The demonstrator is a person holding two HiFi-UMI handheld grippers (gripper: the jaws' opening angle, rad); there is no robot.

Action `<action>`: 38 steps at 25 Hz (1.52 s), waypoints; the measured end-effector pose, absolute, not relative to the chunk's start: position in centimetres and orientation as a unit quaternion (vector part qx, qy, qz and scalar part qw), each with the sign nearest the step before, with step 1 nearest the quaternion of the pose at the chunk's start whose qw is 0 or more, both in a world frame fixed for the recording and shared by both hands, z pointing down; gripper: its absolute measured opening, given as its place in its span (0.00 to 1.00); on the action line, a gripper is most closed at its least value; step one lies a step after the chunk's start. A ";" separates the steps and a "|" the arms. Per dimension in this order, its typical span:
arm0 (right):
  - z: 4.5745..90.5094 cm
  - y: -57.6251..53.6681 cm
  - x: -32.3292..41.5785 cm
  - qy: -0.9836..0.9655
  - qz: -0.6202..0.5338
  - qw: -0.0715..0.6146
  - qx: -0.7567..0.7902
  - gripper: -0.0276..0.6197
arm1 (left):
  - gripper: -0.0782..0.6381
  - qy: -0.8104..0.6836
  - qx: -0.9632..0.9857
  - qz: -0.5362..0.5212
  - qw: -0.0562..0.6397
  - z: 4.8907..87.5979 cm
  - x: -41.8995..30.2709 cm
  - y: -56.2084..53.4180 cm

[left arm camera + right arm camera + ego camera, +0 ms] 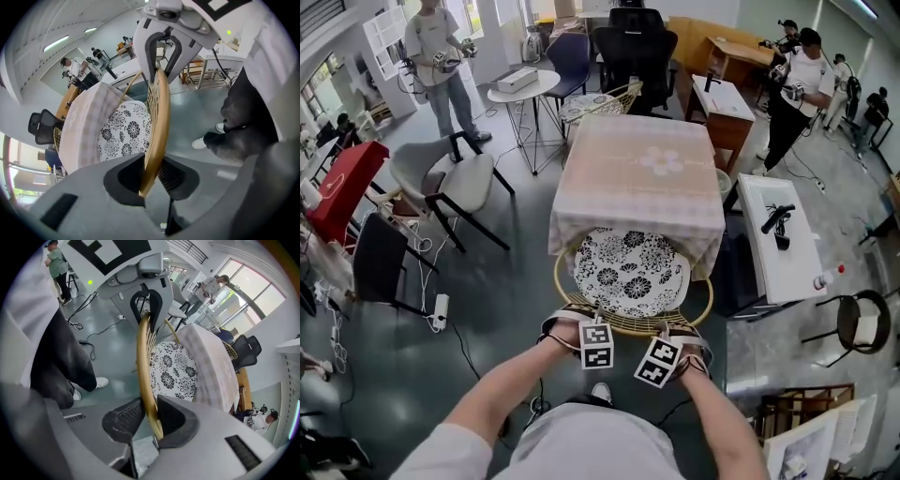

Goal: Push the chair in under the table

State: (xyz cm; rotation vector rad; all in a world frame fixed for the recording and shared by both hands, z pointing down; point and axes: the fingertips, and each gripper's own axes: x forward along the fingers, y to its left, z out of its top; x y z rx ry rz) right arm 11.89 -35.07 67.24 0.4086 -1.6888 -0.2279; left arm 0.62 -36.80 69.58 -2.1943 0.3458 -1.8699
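A rattan chair (633,326) with a black-and-white flowered cushion (630,270) stands at the near edge of the table (637,173), which wears a pale checked cloth. The seat's far part sits under the cloth's hem. My left gripper (581,323) and right gripper (675,333) both hold the chair's curved back rim, side by side. In the left gripper view the rim (159,117) runs between the pads of the left gripper (149,176), and they press on it. The right gripper view shows the rim (143,362) clamped the same way in the right gripper (149,416).
A white side table (764,202) with a black tool (778,225) and a bottle (828,277) stands right of the table. A grey chair (455,178), a black chair (380,262) and a power strip (441,309) are at the left. People stand at the back.
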 end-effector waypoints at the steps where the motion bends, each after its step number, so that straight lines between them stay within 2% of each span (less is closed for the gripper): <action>1: 67.3 -35.5 11.9 -0.741 -0.098 0.640 0.181 0.15 | 0.21 0.117 -0.750 -0.639 0.120 69.6 0.6 -37.2; 21: 67.3 -40.6 11.8 -0.741 -0.093 0.637 0.192 0.15 | 0.22 0.125 -0.752 -0.632 0.139 69.2 0.6 -42.4; 28: 67.4 -40.2 11.3 -0.748 -0.086 0.623 0.214 0.16 | 0.26 0.150 -0.772 -0.610 0.093 68.8 0.1 -41.8; 38: 65.5 -39.7 11.5 -0.746 -0.077 0.602 0.273 0.21 | 0.30 0.199 -0.794 -0.567 0.093 66.2 0.2 -40.9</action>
